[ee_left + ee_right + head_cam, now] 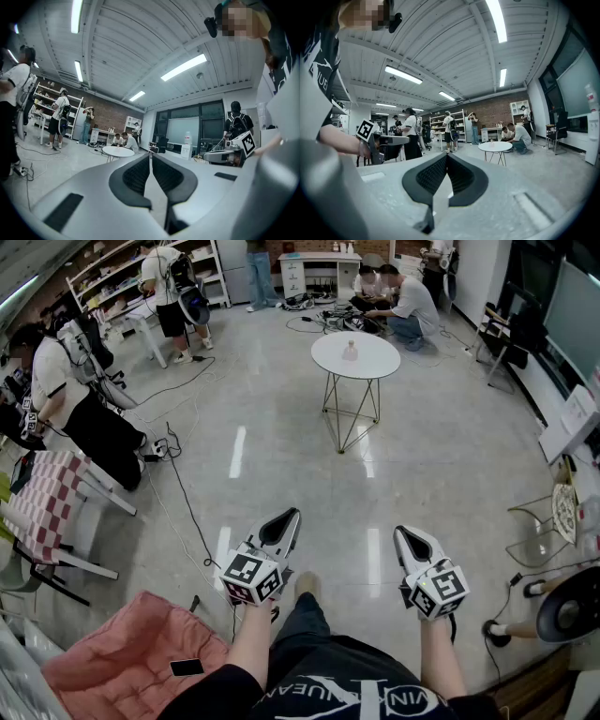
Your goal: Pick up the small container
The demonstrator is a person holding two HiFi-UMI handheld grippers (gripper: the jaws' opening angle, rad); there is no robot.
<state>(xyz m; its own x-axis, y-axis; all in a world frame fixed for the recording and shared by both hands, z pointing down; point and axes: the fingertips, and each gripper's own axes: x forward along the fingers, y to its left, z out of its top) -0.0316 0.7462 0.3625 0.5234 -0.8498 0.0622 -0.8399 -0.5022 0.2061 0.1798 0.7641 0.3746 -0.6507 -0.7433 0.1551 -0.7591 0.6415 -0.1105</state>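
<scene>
Open floor (pixel 281 456) reaches the round counter (pixel 377 358), its top free around the small container (pixel 350 351); a cable (pixel 190 507) trails left, two people (pixel 412 304) crouch behind.

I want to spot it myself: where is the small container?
On the shiny floor mid-room stands one round white table on thin legs. The small container sits near its middle, pale and pinkish, the only thing on that tabletop.

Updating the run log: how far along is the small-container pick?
Done: nothing yet. The small container stands on the round white table across the room, untouched. In hand: nothing; left tool and right tool are both shut and empty, held out over the person's lap. Left: approach the table, open a tool, grasp, lift.
</scene>
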